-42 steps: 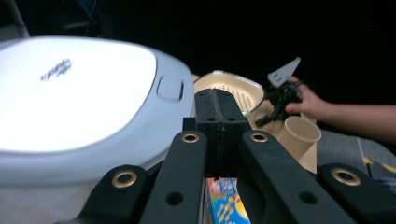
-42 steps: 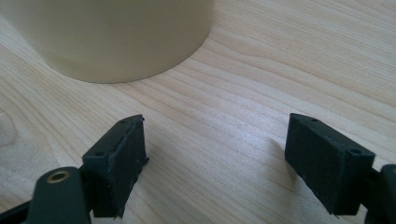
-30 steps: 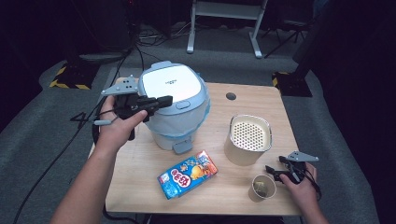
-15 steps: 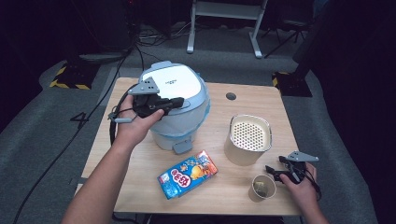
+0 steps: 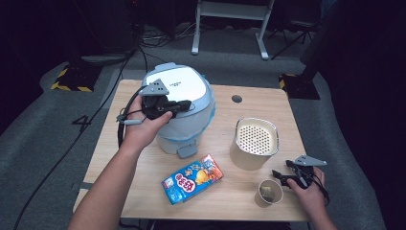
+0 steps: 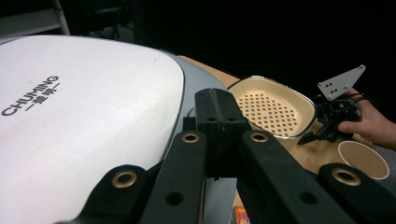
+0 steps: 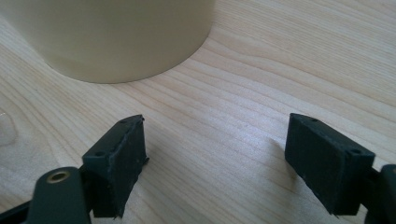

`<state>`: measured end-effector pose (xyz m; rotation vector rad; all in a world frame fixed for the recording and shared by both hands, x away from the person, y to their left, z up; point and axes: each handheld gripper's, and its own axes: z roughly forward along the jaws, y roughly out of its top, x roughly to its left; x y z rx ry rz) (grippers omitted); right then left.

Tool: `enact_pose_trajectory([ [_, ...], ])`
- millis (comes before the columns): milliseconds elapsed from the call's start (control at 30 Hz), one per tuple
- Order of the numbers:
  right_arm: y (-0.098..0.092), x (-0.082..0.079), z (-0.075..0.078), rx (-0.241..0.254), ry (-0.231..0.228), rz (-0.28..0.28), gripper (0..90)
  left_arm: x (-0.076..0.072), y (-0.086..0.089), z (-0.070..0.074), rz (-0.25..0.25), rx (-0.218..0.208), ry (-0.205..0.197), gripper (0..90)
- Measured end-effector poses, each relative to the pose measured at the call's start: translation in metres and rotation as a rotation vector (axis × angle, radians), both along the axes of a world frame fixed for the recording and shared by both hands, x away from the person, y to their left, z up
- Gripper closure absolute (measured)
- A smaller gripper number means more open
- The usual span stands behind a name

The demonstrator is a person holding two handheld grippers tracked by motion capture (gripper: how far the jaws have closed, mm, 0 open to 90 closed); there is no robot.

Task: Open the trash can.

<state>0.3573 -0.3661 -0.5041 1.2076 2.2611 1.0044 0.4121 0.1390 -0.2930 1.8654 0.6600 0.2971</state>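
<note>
Hovering over the smooth rounded cooker lid (image 5: 179, 86), left gripper (image 5: 184, 106) fingers are clenched; right gripper (image 7: 215, 163) fingers spread above grainy wooden tabletop (image 7: 261, 88).

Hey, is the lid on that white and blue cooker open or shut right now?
Shut. The lid lies flat on the cooker; the left gripper hovers above it.

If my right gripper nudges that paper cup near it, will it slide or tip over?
The paper cup looks thin-walled and light, so it would likely skid on the smooth wooden table. It looks taller than its base, with only what seems a tea bag inside, so a high push from the right gripper may tip it.
</note>
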Motion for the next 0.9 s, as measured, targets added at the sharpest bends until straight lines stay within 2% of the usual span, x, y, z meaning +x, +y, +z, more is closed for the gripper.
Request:
enact_pose_trajectory([
  [233, 0.0, 0.0, 0.0, -0.001, 0.001, 0.001, 20.7, -0.002, -0.002, 0.001, 0.006, 0.025, -0.004, 90.0],
  [367, 0.0, 0.0, 0.0, 0.0, 0.001, 0.001, 20.7, -0.004, -0.004, 0.001, 0.008, 0.052, -0.036, 90.0],
  [600, 0.0, 0.0, 0.0, 0.0, 0.001, 0.001, 20.7, -0.004, -0.002, 0.002, 0.02, 0.055, -0.054, 89.3],
  [633, 0.0, 0.0, 0.0, 0.0, 0.001, 0.001, 20.7, -0.005, -0.002, 0.002, 0.02, 0.028, -0.051, 79.1],
  [667, 0.0, 0.0, 0.0, 0.0, 0.001, 0.001, 20.7, -0.007, -0.001, 0.001, 0.005, -0.027, -0.05, 71.8],
  [733, 0.0, 0.0, 0.0, 0.0, 0.001, 0.004, 20.6, -0.012, 0.001, 0.004, -0.017, -0.083, -0.056, 62.7],
  [900, 0.0, 0.001, 0.0, 0.0, 0.001, 0.007, 20.6, -0.03, 0.004, 0.009, -0.044, -0.073, -0.064, 52.4],
])
